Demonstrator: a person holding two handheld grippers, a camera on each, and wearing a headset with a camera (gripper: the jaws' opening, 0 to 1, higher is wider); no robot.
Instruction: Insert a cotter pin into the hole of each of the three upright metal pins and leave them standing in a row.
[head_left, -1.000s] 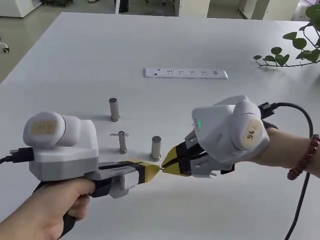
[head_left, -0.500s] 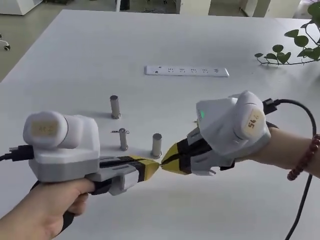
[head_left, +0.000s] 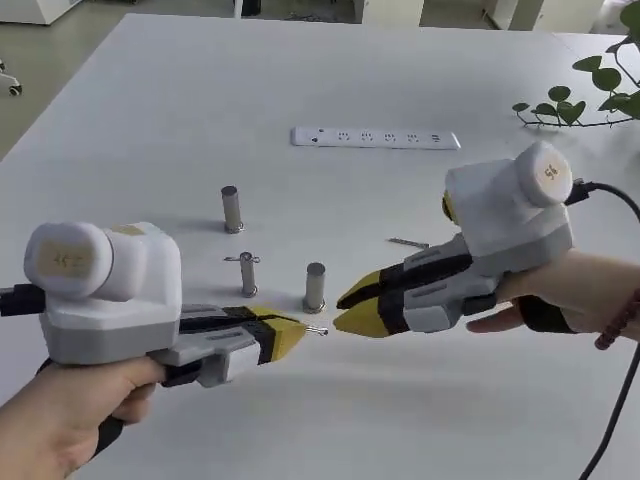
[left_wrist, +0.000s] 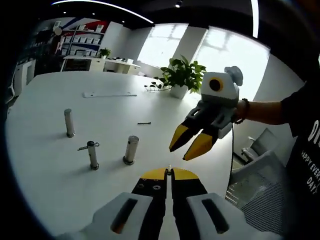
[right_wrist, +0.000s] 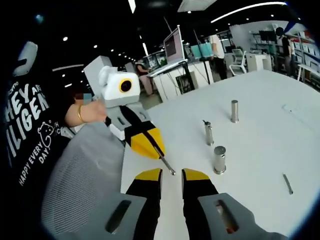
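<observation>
The left gripper (head_left: 298, 332) has its fingers closed on a cotter pin (head_left: 316, 330), whose tip juts toward the right gripper (head_left: 340, 310). The right gripper's fingers are parted a little and hold nothing. The cotter pin hangs in the air just in front of the near pin (head_left: 315, 287), which has a bare top. The middle pin (head_left: 248, 276) carries a fitted cotter (head_left: 241, 259), and the far pin (head_left: 231, 208) is bare. A spare cotter (head_left: 408, 242) lies on the counter (head_left: 150, 120), off to the right.

The held cotter pin probably goes into the near pin. It should be brought level with the cross-hole and in line with it, while the right fingers steady the near pin so it does not topple. There is open room all round: the power strip (head_left: 375, 138) and the counter's edges lie well apart from the work.
</observation>
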